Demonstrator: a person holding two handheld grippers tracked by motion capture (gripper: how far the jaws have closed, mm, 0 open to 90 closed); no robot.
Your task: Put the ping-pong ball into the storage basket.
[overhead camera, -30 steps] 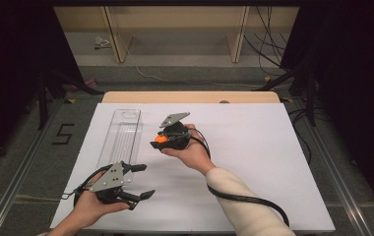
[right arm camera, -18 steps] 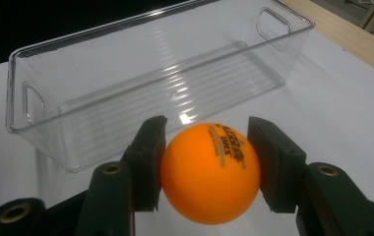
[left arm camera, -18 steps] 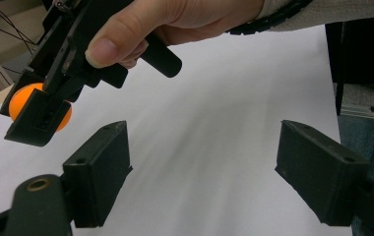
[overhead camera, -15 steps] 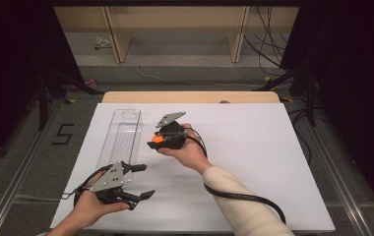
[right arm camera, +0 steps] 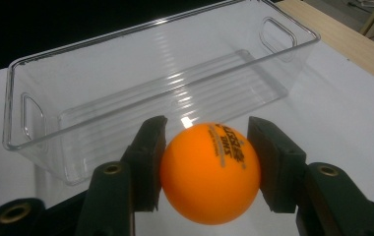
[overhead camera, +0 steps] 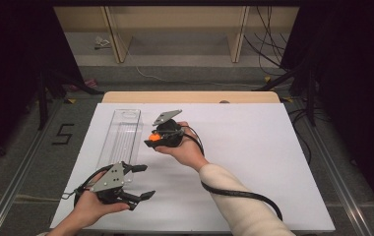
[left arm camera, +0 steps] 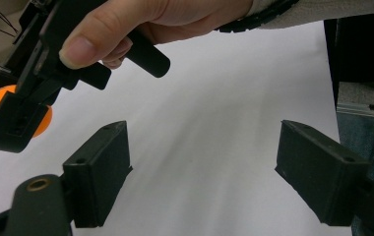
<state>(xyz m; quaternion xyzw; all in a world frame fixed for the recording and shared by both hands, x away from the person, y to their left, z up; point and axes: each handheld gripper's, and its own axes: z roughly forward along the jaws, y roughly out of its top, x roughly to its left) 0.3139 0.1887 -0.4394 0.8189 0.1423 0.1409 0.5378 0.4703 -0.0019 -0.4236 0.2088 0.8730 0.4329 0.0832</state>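
Observation:
An orange ball (right arm camera: 209,178) with black print sits between the two black jaws of my right gripper (right arm camera: 205,162), which is shut on it. In the high view the right gripper (overhead camera: 151,139) holds the ball (overhead camera: 154,136) just right of a long clear plastic bin (overhead camera: 122,139). The bin (right arm camera: 140,93) lies empty right ahead of the ball in the right gripper view. My left gripper (overhead camera: 143,182) rests near the table's front left, open, with nothing between its jaws. The left gripper view shows that gripper (left arm camera: 202,172) open over white board, with the ball (left arm camera: 13,108) at far left.
A white board (overhead camera: 254,147) covers the table, with a wooden strip (overhead camera: 190,97) along its far edge. A black cable (overhead camera: 239,194) trails from the right forearm. Shelving legs and floor cables lie beyond the table.
The right gripper with the ball has shifted slightly left, closer to the clear bin. The left gripper has stayed put.

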